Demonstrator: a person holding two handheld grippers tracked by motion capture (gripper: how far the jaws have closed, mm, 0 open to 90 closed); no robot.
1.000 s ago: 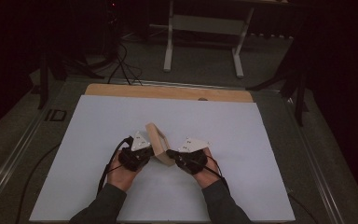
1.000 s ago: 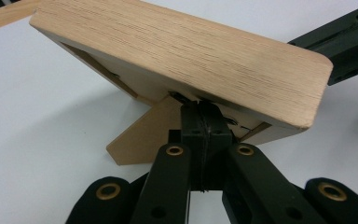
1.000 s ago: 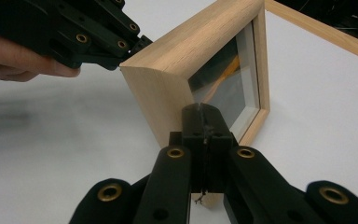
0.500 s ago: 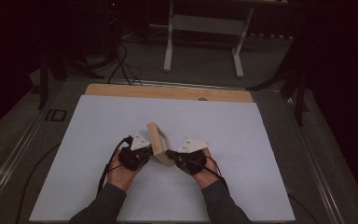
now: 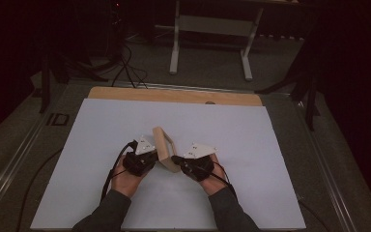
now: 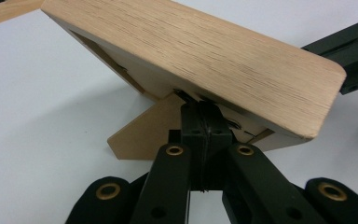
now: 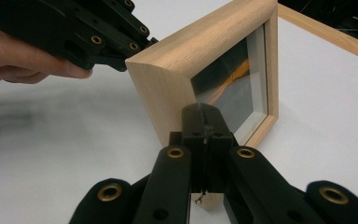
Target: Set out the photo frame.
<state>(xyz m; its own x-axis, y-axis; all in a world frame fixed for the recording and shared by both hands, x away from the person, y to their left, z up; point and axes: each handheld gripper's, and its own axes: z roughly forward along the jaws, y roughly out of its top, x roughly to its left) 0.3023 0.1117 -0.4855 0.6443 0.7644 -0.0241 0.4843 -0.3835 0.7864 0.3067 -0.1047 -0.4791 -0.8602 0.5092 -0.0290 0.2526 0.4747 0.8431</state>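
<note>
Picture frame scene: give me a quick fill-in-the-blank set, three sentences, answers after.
1. The picture frame is made of light ____.
2. The left gripper meets the frame's back, and its jaws are ____.
3. The frame stands on a ____ board, between the left gripper and the right gripper.

Missing words: wood; shut; white

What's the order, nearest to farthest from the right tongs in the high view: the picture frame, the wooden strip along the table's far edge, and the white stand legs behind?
From the right tongs:
1. Picture frame, right at the tips, table centre.
2. Wooden strip, far table edge.
3. White stand legs, on the floor beyond.
</note>
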